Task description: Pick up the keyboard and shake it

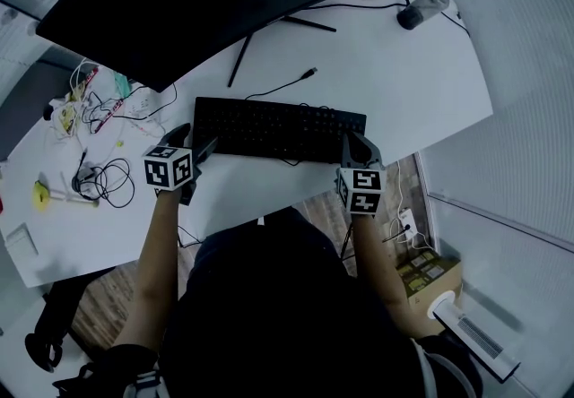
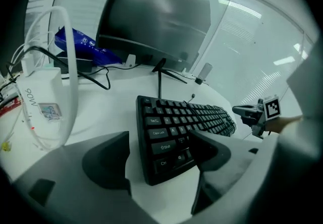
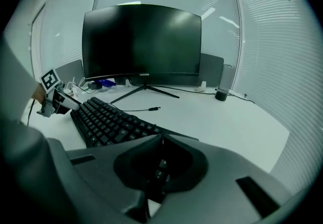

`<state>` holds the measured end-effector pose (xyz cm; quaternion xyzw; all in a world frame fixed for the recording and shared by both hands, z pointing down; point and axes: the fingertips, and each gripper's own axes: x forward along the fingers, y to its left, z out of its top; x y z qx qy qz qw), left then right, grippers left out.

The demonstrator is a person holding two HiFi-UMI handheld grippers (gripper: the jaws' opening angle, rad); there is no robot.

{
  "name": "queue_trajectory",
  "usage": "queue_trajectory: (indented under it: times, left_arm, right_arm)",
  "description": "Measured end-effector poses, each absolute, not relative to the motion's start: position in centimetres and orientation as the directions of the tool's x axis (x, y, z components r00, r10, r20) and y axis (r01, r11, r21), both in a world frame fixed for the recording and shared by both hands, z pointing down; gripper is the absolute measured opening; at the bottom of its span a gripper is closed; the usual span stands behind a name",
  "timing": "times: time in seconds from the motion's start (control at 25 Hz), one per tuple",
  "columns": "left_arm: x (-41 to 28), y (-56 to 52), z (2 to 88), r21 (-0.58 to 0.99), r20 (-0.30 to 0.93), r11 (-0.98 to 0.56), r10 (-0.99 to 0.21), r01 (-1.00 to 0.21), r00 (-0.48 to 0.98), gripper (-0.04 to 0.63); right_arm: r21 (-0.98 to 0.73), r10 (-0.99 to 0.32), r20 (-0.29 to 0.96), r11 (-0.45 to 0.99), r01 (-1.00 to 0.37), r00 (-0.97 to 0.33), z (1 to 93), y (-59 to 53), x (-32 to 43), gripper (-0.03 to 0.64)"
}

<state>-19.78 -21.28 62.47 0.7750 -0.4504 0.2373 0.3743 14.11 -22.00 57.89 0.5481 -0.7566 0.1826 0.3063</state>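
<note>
A black keyboard [image 1: 278, 129] lies flat on the white desk [image 1: 404, 82] in front of the monitor. My left gripper [image 1: 195, 152] is at its left end. In the left gripper view it [image 2: 159, 155] stands open, with the keyboard's [image 2: 176, 127] near left corner between the two fingers [image 2: 108, 160] and no pad pressing on it. My right gripper [image 1: 359, 152] is at the keyboard's right end. In the right gripper view its jaws [image 3: 161, 141] are shut, tips meeting just over the keyboard's [image 3: 111, 122] near right edge, with nothing seen held.
A large dark monitor [image 1: 206, 2] on a thin stand rises behind the keyboard, with a loose cable plug [image 1: 309, 73] beside it. A dark cylinder [image 1: 421, 6] stands at the far right. Tangled cables [image 1: 99, 177] and a white adapter [image 2: 43, 102] crowd the left.
</note>
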Motion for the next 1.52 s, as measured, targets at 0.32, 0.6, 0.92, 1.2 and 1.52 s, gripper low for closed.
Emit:
queue_trajectory:
  times: [0.32,0.6,0.92,1.2,1.52]
  left_arm:
    - [-19.4,-21.5,63.3,0.407,0.707,-0.335,-0.473,-0.85,0.526,0.351]
    - [-18.2,-21.3,62.9,0.457,0.68,-0.38,-0.434,-0.804,0.591,0.355]
    - [-17.9,-21.4,63.0,0.455,0.689,-0.357,-0.44,-0.816,0.577,0.37]
    - [-17.9,-21.5,63.1,0.469,0.683,-0.315,-0.462,-0.825,0.565,0.37]
    - [-18.3,-21.4,60.4,0.642,0.571,-0.188,-0.53,-0.744,0.627,0.37]
  right_arm:
    - [-0.039,-0.644,0.73,0.294,-0.955,-0.228,60.7,-21.6,16.3,0.175]
    - [-0.116,-0.609,0.76,0.214,-0.97,-0.225,62.0,-21.2,17.5,0.251]
    - [-0.278,-0.582,0.76,0.111,-0.954,-0.29,63.5,-21.0,18.0,0.268]
    - [-0.338,-0.603,0.737,0.062,-0.939,-0.305,64.1,-20.9,18.4,0.273]
    - [-0.369,-0.613,0.712,0.086,-0.925,-0.342,63.9,-20.8,18.4,0.272]
